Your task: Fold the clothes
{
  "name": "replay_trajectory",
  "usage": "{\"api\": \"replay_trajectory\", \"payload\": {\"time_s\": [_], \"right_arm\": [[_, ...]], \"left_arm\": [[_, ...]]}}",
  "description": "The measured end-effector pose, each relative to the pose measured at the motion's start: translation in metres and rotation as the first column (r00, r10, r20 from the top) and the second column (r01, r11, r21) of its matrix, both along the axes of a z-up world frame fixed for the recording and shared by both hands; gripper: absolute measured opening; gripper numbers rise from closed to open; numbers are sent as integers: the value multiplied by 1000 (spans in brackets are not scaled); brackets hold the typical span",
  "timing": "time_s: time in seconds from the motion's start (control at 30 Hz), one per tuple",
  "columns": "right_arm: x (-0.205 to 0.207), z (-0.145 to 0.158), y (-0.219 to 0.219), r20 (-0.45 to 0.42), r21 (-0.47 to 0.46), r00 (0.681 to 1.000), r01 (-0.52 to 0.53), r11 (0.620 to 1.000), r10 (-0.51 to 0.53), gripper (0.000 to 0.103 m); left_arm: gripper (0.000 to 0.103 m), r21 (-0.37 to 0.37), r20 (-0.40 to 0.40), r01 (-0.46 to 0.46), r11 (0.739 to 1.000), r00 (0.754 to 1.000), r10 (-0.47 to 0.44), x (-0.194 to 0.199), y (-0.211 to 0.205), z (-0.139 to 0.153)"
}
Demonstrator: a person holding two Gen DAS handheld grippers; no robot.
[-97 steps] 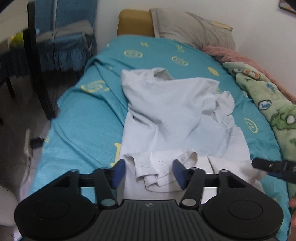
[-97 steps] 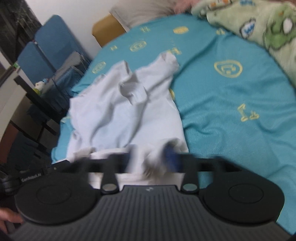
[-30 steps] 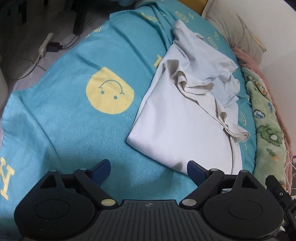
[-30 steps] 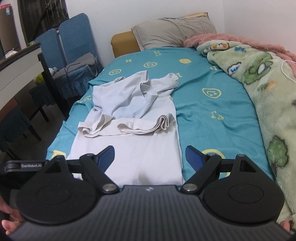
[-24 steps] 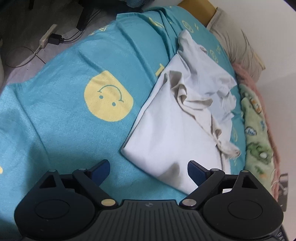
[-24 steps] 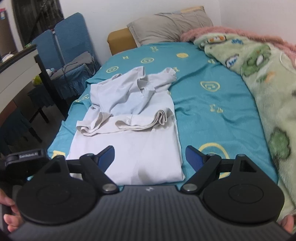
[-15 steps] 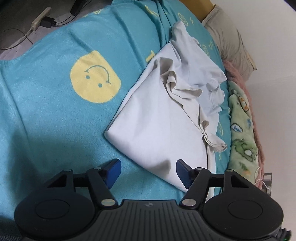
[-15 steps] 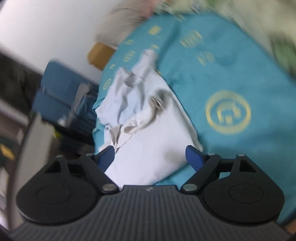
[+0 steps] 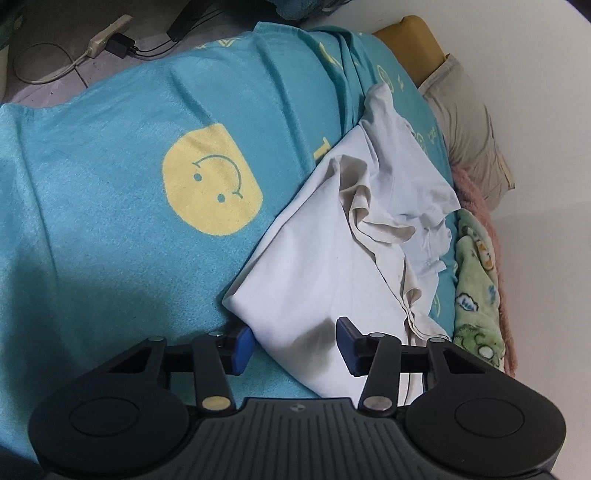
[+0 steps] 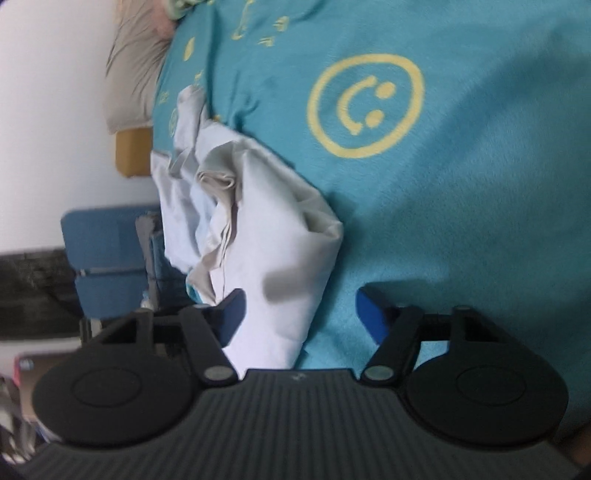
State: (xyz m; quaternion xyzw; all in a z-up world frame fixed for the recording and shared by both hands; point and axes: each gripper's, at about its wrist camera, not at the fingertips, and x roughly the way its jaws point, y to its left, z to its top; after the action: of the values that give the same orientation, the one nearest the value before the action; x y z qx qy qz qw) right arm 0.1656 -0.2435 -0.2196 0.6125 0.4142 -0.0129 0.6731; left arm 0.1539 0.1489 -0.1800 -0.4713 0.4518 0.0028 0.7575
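In the left wrist view the left hand-held gripper (image 9: 293,345) is seen at the bottom centre, tilted down toward the bed. Its jaws are closing, and the near corner of the shirt (image 9: 332,266) lies between the blue pads (image 9: 242,347); the left pad sits just beside the folded edge, but no firm pinch can be made out. In the right wrist view the right hand-held gripper (image 10: 301,314) is held rolled, so that the room appears turned on its side. Its jaws are closing too, wider apart, with the shirt (image 10: 266,251) corner against the left pad and bare sheet (image 10: 461,203) before the right one.

The shirt is spread along the bed, its near part smooth and doubled over, with a crumpled band of cloth across the middle and loose folds farther off. Under it the teal sheet (image 9: 110,166) is printed with yellow smileys (image 9: 212,181). Beyond, a grey pillow (image 9: 469,136) is laid at the upper right, with a green blanket (image 9: 476,288) along the right edge. A power strip (image 9: 105,35) and cables are seen on the floor at the upper left. Blue chairs (image 10: 107,266) are visible in the right wrist view at the left.
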Motion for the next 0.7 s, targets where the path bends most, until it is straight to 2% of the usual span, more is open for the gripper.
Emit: {"api": "replay_trajectory", "payload": {"time_s": [0.07, 0.1, 0.13, 0.17, 0.2, 0.23, 0.27, 0.33, 0.47, 0.5, 0.6, 0.7], "right_arm": [[4, -2, 0, 26, -13, 999, 29, 999, -29, 68], [6, -2, -2, 36, -16, 998, 44, 999, -43, 68], [8, -3, -2, 45, -20, 997, 57, 998, -56, 60], [11, -3, -2, 49, -35, 997, 61, 998, -59, 53], [14, -4, -2, 43, -57, 998, 58, 997, -55, 40], [15, -4, -3, 38, -73, 998, 56, 996, -54, 30], [14, -4, -3, 40, -81, 998, 60, 995, -57, 27], [13, -3, -4, 46, -96, 997, 68, 993, -64, 19], [11, 17, -6, 122, -109, 990, 83, 991, -70, 11], [10, 27, -6, 143, -112, 988, 78, 991, -61, 11], [8, 64, -6, 203, -172, 979, 41, 984, -6, 10], [-4, 99, -11, 246, -197, 969, 35, 980, 15, 9]], "left_arm": [[46, -19, -4, -16, 1000, 1000, 16, -1, 3, -2], [39, -28, -8, -29, 999, 1000, 28, -1, 5, -3], [34, -38, -12, -41, 998, 999, 41, -2, 7, -4], [25, -45, -12, -49, 998, 999, 49, -2, 9, -4], [16, -52, -11, -56, 997, 998, 55, -2, 10, -5], [14, -57, -4, -60, 997, 998, 60, -2, 11, -4], [10, -60, 10, -62, 996, 998, 62, -3, 11, -3], [7, -60, 54, -64, 996, 996, 67, -4, 10, 4], [6, -44, 209, -37, 998, 977, 46, -10, 8, 31], [5, -48, 241, -23, 999, 970, 34, -12, 7, 42], [5, 3, 331, 8, 1000, 944, -8, -19, 0, 84], [5, -34, 381, 3, 999, 924, 10, -35, -4, 119]]}}
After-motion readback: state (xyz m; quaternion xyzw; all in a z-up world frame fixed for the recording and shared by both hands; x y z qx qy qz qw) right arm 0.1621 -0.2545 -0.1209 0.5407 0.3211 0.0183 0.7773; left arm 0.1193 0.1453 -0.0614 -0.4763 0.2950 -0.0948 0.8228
